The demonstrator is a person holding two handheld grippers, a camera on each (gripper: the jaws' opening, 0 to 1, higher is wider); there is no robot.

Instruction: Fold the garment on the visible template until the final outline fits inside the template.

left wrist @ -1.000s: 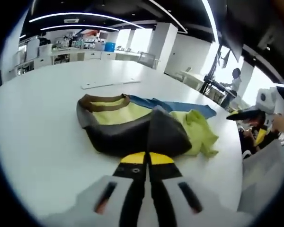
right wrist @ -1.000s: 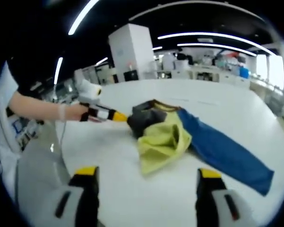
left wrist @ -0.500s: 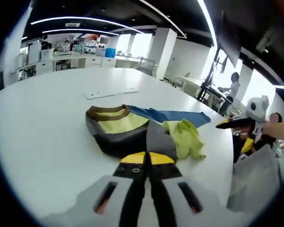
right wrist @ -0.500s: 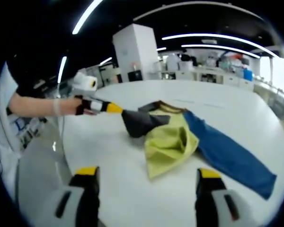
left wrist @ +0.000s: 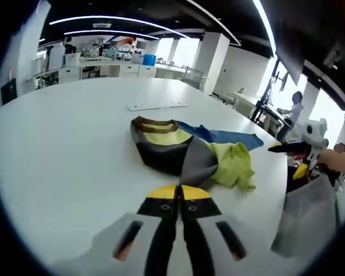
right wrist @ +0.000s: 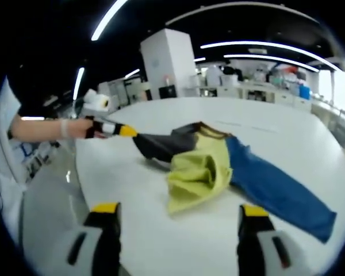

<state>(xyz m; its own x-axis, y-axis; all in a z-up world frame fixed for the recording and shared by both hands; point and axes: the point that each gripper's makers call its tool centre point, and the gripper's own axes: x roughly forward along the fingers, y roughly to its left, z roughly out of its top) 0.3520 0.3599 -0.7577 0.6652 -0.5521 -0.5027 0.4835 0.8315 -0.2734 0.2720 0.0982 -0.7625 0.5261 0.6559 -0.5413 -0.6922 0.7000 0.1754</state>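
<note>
Garment (left wrist: 184, 152) pinched by left gripper (left wrist: 179, 194); right gripper (right wrist: 181, 215) wide, empty.

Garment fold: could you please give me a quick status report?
Left hand-held gripper shut on garment's dark edge, pulling it out. Right hand-held gripper open, off the cloth. Garment bunched on white table, unfolded. Nothing in the way.

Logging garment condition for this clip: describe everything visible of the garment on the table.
The garment is a crumpled soft-fabric top in colour blocks: dark grey body, yellow-green panel, brown neck trim, one long blue sleeve lying flat. It rests bunched on the white table, unfolded. The left gripper is shut on its grey edge, stretching that corner outward. The right gripper is open, apart from it.
</note>
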